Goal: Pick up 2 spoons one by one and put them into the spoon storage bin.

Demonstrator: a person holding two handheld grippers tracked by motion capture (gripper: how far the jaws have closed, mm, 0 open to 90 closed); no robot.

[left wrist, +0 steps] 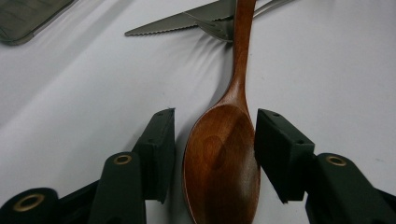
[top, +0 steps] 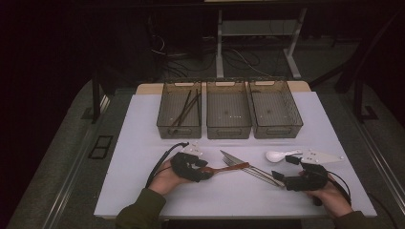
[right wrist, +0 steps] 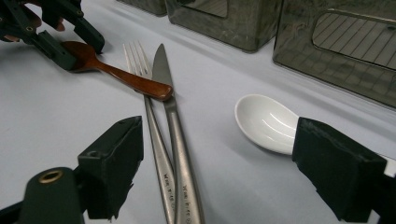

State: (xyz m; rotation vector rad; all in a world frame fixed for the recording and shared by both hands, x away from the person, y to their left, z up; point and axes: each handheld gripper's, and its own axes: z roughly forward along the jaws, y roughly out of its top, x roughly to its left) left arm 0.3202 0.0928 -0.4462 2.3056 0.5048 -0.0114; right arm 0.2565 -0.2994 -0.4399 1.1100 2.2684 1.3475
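Closing on the wooden spoon (left wrist: 222,163) bowl, left hand-held gripper (left wrist: 215,149) straddles it, pads not yet clenched, to lift it off the desk (left wrist: 70,116).

The spoon (left wrist: 222,158) was reddish-brown wood with a glossy grain. The knife (right wrist: 180,154) and fork (right wrist: 156,154) were plain silver steel. The ladle (right wrist: 264,121) was white. The three bins (top: 228,114) were smoky grey, the table (top: 143,143) pale lilac-white, both grippers (top: 193,168) black.
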